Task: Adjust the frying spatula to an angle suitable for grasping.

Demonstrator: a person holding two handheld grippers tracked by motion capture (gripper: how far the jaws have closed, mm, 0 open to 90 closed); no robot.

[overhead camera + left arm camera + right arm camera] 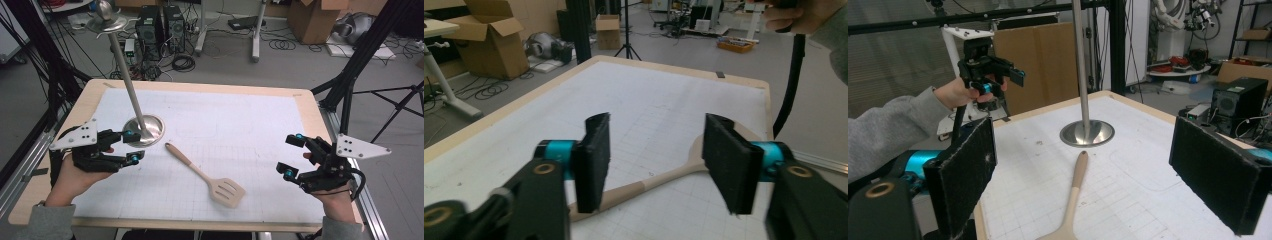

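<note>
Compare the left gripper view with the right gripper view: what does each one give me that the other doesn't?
Left gripper view: the spatula's handle crosses between its own open jaws, and the right gripper's cable hangs at the table's far corner.

Right gripper view: the metal stand rises from its round base, the spatula handle points at it, and the left gripper is open, in a hand.

Both: the spatula, the white grid mat and open jaws.
</note>
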